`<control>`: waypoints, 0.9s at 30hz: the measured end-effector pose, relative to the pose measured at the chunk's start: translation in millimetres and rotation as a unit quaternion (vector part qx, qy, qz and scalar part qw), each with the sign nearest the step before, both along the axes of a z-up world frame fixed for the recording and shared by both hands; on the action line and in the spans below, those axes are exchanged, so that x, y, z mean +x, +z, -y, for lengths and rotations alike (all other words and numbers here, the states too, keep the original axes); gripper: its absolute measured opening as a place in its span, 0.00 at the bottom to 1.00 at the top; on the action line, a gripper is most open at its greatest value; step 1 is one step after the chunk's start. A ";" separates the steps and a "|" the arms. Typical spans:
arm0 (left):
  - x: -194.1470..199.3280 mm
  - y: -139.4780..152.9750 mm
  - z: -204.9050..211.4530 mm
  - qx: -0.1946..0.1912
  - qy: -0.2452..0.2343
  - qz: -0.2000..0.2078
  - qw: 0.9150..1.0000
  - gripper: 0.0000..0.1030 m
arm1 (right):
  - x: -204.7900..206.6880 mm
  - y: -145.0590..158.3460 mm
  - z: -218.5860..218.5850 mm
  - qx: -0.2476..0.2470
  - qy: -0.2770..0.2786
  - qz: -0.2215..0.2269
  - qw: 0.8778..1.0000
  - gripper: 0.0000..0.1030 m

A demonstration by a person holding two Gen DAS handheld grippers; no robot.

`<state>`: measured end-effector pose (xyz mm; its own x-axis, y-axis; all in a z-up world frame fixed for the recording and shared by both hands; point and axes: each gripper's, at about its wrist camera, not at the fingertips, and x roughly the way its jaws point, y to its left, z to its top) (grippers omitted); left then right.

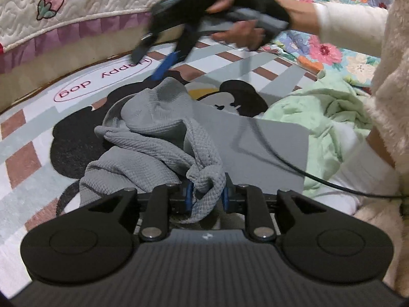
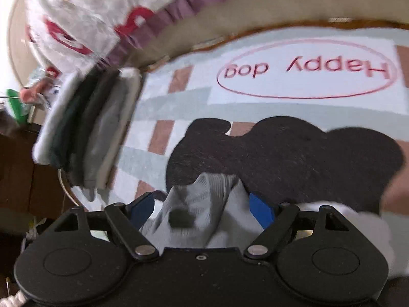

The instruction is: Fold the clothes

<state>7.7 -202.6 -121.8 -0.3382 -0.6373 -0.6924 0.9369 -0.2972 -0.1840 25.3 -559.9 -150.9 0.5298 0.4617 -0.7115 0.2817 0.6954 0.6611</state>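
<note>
Nearest, the left gripper pinches a bunched corner of the grey waffle-knit garment between its blue pads. The rest of the garment lies crumpled on the "Happy dog" rug, partly over a flat grey board. To the right lies a pale green cloth. Farther off, the right gripper, blurred, hangs above the rug with jaws spread wide; its own view shows grey fabric between the blue pads. Far left there, folded clothes are stacked.
</note>
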 end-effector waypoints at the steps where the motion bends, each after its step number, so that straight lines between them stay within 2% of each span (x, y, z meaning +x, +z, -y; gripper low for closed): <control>1: 0.2 -1.4 0.5 0.002 0.000 -0.001 1.000 0.21 | 12.3 -5.8 -4.0 -0.012 0.013 -0.019 1.000 0.83; 5: 0.8 -7.3 -1.0 0.004 0.001 -0.004 1.000 0.21 | 42.6 -27.5 -27.5 -0.057 0.079 -0.084 0.992 0.82; 6: 1.5 -7.4 -1.5 0.003 0.002 -0.005 1.000 0.21 | 42.6 -23.2 -33.4 -0.076 0.092 -0.072 0.990 0.69; 8: 3.1 -6.5 -2.3 0.002 0.003 -0.007 1.000 0.21 | 40.7 -13.2 -44.1 -0.112 0.115 -0.048 0.986 0.13; 11: 5.7 -2.6 -4.3 0.001 -0.006 -0.005 1.000 0.21 | 2.1 23.7 -45.1 -0.129 0.089 0.027 0.987 0.12; 15: 8.3 5.5 -7.5 0.011 -0.023 0.008 1.000 0.21 | -91.5 66.2 -40.6 -0.145 0.020 0.091 0.985 0.12; 18: 4.1 9.3 -10.4 0.021 -0.043 0.028 0.998 0.21 | -163.3 63.9 -40.2 -0.148 -0.010 0.086 0.985 0.11; 20: -0.2 9.3 -11.8 0.026 -0.054 0.042 0.997 0.21 | -195.1 43.7 -42.3 -0.132 -0.027 0.055 0.989 0.11; 23: -3.2 7.0 -13.1 0.037 -0.064 0.055 0.996 0.23 | -222.3 10.0 -49.0 -0.112 -0.042 0.011 0.993 0.11; 25: -3.2 7.4 -14.6 0.040 -0.067 0.059 0.995 0.24 | -230.3 -0.3 -50.5 -0.093 -0.060 0.004 0.994 0.11; 27: -0.2 10.9 -17.4 0.038 -0.066 0.062 0.995 0.25 | -235.7 1.5 -48.3 -0.078 -0.071 0.016 0.994 0.15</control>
<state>7.4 -185.2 -110.9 -0.3251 -0.5369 -0.7784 0.9075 -0.4087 -0.0971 -210.4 -511.5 -149.4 0.6049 0.2664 -0.7504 0.3658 0.7441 0.5590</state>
